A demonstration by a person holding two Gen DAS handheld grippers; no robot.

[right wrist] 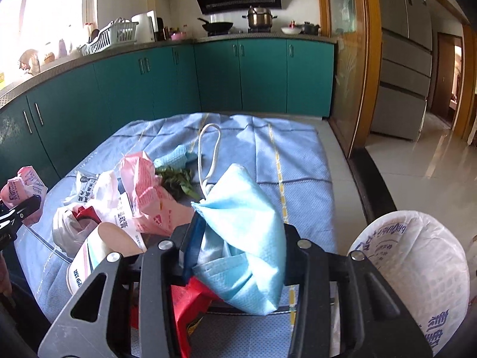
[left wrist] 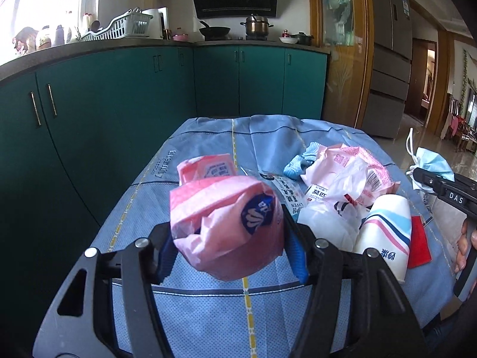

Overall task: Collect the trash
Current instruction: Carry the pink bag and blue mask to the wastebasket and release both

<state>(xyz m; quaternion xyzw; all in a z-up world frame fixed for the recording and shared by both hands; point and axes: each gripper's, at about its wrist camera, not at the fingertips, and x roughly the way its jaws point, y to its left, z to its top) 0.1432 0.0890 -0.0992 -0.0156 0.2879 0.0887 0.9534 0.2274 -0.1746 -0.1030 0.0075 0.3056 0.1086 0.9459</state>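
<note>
Left gripper (left wrist: 228, 238): jaws closed on a crumpled pink wrapper (left wrist: 223, 226), held clear above the blue cloth (left wrist: 208, 313).
Right gripper (right wrist: 238, 250): jaws clamped on a blue face mask (right wrist: 247, 238), lifted over the cloth; white ear loop (right wrist: 208, 155) stands up beyond it.
Wrapper axis: balled, no clear long axis; the printed logo faces the camera.
Mask axis: folded, its long axis running from the jaws up and away, slightly tilted left.
Risk, wrapper: thin and springy film; judged liable to slip out if the grip eases.
Risk, mask: the loose loop could snag on the remaining pile (right wrist: 119, 203).
White bag (right wrist: 417, 283): near right, probably the trash receptacle; mouth not visible.
Remaining trash: paper cup (left wrist: 384, 232), wrappers and greens lie mid-cloth.
Beyond: green cabinets (left wrist: 119, 89).
</note>
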